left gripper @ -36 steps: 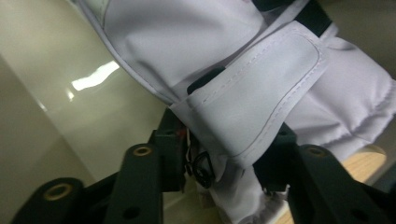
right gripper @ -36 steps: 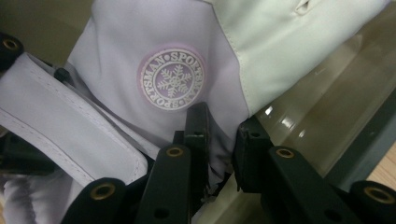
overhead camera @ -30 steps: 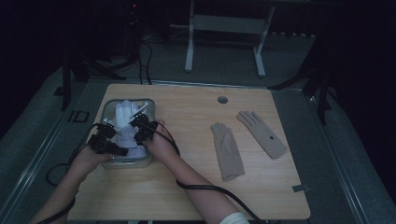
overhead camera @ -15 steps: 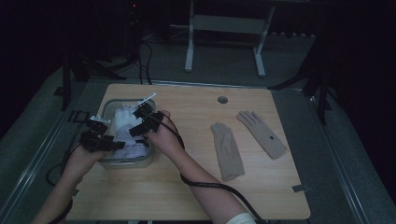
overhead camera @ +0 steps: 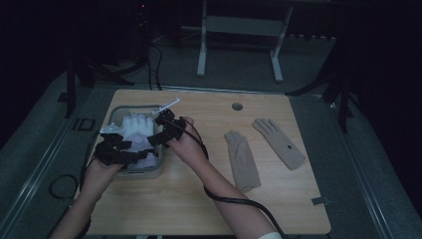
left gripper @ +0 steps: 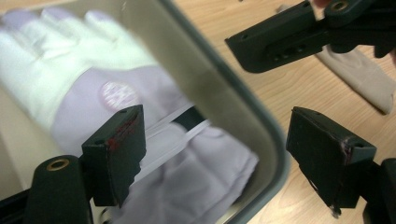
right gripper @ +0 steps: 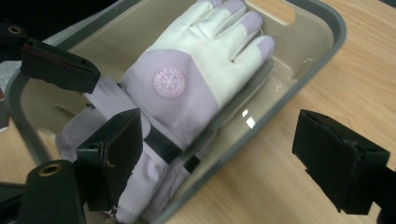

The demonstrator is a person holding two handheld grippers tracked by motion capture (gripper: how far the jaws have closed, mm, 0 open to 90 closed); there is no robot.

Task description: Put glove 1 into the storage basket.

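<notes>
A white and lilac glove (right gripper: 187, 88) with a round badge lies palm down in a grey tray (right gripper: 322, 51) at the table's left (overhead camera: 144, 173). A second lilac glove seems to lie under it. My left gripper (overhead camera: 130, 151) hovers over the tray's near end and my right gripper (overhead camera: 160, 130) over its right rim. In the left gripper view the jaws (left gripper: 219, 158) stand apart above the glove's cuff (left gripper: 196, 186), touching nothing. The right gripper's jaws (right gripper: 224, 158) also stand wide above the cuff and rim. Both pairs of jaws have just been opening, with nothing held.
Two beige gloves (overhead camera: 242, 159) (overhead camera: 278, 142) lie flat on the wooden table to the right of the tray. A round hole (overhead camera: 237, 106) sits near the far edge. Cables trail from both grippers over the near edge of the table.
Both grippers have risen out of the tray and drawn apart, their jaws spreading. The white and lilac glove stays lying in the tray, now more exposed.
</notes>
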